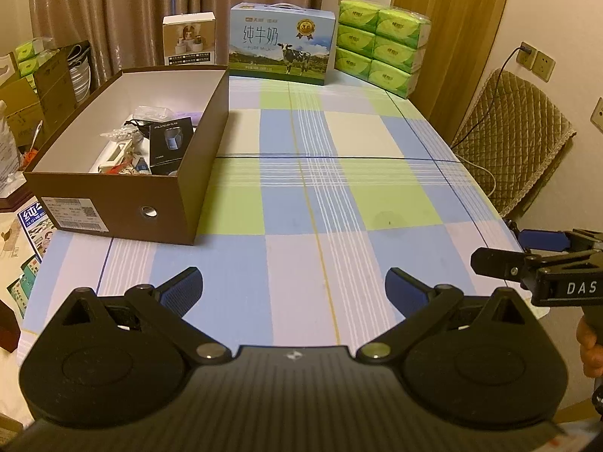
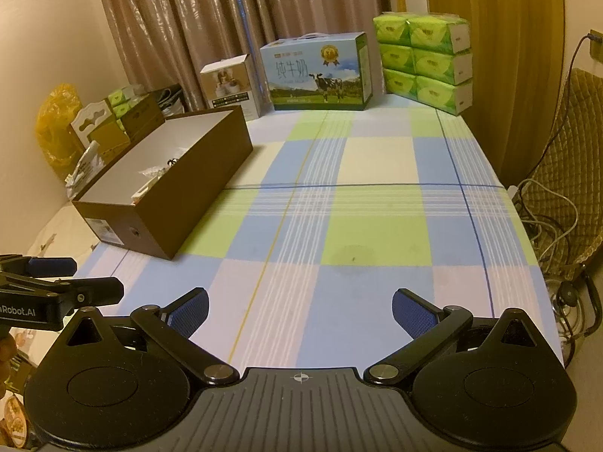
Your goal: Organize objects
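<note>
Brown box (image 1: pixel 124 203) far left-fwd of left gripper (image 1: pixel 294 290); right gripper (image 2: pixel 300 310); both jaws wide apart, empty

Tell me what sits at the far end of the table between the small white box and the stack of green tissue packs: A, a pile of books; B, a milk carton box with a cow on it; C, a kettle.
B: a blue milk box with a cow picture stands between the small white box and the green tissue packs.

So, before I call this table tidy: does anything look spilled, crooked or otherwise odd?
Only a faint darker round stain on a green square of the tablecloth. The brown box sits slightly askew, its small items jumbled. Both tools are open and empty.
</note>
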### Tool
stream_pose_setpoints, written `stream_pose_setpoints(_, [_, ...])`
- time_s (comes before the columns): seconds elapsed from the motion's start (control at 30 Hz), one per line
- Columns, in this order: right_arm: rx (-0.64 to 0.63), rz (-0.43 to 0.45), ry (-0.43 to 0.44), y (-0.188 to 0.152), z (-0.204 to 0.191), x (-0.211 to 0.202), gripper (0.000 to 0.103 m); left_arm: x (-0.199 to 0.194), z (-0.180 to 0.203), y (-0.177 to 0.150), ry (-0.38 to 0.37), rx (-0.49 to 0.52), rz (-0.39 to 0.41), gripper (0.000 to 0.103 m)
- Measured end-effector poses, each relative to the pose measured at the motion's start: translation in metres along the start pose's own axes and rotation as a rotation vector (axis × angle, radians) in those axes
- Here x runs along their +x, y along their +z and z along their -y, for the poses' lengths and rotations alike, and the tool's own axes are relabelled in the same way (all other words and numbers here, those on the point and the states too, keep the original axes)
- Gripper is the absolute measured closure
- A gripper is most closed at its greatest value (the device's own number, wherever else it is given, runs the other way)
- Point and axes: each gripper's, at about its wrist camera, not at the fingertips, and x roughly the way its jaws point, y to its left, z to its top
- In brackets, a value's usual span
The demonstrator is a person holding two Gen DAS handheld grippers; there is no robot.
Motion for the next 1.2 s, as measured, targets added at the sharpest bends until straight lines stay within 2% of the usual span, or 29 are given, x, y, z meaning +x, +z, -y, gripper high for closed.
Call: stream_pose_setpoints(1.2, [0.006, -0.004, 0.009, 0.0023, 0.0078, 0.003, 0.002, 0.0078, 0.0077, 0.0023, 0.01, 0.005, -0.008, 0.001])
